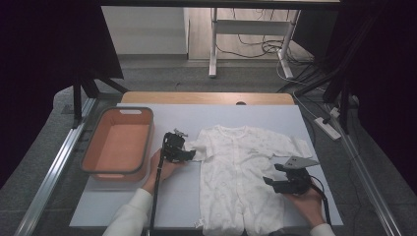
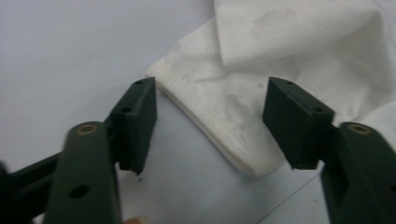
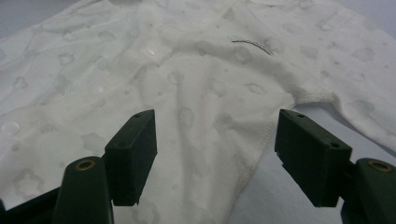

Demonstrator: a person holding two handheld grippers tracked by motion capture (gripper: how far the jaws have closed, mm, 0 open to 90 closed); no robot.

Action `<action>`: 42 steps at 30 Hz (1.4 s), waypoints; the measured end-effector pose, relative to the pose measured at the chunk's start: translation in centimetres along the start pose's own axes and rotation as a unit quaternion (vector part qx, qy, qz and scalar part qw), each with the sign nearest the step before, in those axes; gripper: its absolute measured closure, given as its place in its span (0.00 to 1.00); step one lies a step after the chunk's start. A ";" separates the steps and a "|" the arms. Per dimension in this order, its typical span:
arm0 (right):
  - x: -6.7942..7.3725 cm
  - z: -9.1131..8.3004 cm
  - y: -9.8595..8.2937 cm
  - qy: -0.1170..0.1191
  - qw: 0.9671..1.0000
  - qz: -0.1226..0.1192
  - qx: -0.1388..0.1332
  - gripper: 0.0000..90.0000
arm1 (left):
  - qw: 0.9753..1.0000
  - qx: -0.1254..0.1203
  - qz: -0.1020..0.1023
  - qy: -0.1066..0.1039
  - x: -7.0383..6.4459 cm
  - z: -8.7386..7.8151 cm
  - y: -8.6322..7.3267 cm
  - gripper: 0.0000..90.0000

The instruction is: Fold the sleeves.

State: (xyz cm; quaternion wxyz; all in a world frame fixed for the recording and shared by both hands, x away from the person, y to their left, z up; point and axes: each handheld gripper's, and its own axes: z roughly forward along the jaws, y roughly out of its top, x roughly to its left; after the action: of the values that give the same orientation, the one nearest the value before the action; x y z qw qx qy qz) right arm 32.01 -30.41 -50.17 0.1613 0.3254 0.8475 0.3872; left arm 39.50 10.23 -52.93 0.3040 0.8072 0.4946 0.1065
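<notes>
Room: dark curtains hang to your left and right; beyond the table a desk frame (image 1: 248,29) stands on grey floor among loose cables, and a power strip (image 1: 327,127) lies on the floor to the right.
Table: your white table top (image 1: 118,196) carries everything; its far edge shows a wood strip.
Basket: an orange basket (image 1: 118,145) with a grey rim sits at the left of the table, well apart from the garment; its near wall is partly hidden by shadow.
Garment: the white baby suit (image 1: 241,167) lies flat, neck end far, legs toward you; its near hem is cut off at the bottom edge of the high view. Faint cloud prints show in the right gripper view, too pale to read from above.
Left gripper: your left gripper (image 1: 183,150) is at the suit's left sleeve (image 2: 224,112), jaws wide apart and holding nothing. In the left gripper view the sleeve's cuff lies between the jaws; whether either pad touches cloth you cannot tell.
Right gripper: your right gripper (image 1: 275,178) is over the suit's right side, near its side seam (image 3: 261,140), jaws spread wide and empty. Its height above the cloth is hard to judge.
Hands: your left hand (image 1: 164,169) is partly hidden under its gripper; your right hand (image 1: 307,201) runs off the bottom edge.
</notes>
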 end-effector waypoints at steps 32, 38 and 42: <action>-0.1 -0.1 -0.1 -0.004 1.000 0.002 -0.001 0.32 | 0.988 -0.139 0.015 -0.069 -1.5 -7.2 1.6 0.94; -0.1 0.0 -0.1 -0.005 1.000 -0.001 0.000 0.32 | 0.988 -0.136 0.015 -0.076 -1.7 -6.9 1.6 0.94; -0.1 0.0 -0.1 -0.005 1.000 0.001 0.000 0.32 | 0.988 -0.135 0.018 -0.080 -2.0 -6.8 1.8 0.94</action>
State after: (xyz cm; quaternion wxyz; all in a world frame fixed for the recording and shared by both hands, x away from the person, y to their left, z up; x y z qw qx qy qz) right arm 32.07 -30.54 -50.20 0.1650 0.3286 0.8463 0.3855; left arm 36.59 10.57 -46.22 0.4465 0.7734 0.4356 0.1128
